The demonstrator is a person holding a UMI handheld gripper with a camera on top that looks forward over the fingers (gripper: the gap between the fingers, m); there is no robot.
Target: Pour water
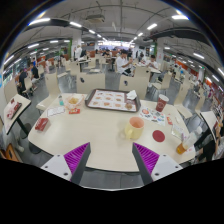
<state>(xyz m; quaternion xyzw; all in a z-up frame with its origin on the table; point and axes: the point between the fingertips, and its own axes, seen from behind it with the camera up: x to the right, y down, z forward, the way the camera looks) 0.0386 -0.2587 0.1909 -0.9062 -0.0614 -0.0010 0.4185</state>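
The gripper (108, 160) is open wide. Its two fingers stand far apart, each with a purple pad (75, 155) on the inside, and nothing is held between them. Only bare table shows in the gap.

The fingers hang over the near edge of a big pale table (95, 128). The best thing to find places from is the yellow cup (135, 127). It stands on the table just beyond the right finger, a little way off, and not touching it. It looks see-through and yellow, and I cannot tell whether there is water in it.

Next to the yellow cup, on its right, lies a small red round thing (158, 135), flat on the table. Farther right of the cup, near the table's edge, stands a small glass (181, 147) with something brown in it. Behind the cup and to its right stands a dark red cup (160, 104).

Behind the yellow cup and to its left lies a flat tray (111, 100) with small bits of food on it. Left of the tray stands a clear bottle (61, 102), with something orange (73, 101) just beside it. Far to the left of the yellow cup, near the table's edge, lies a red packet (41, 124).

Beyond the table there are more tables and chairs, with people sitting or standing far back in a big hall with bright lights overhead.
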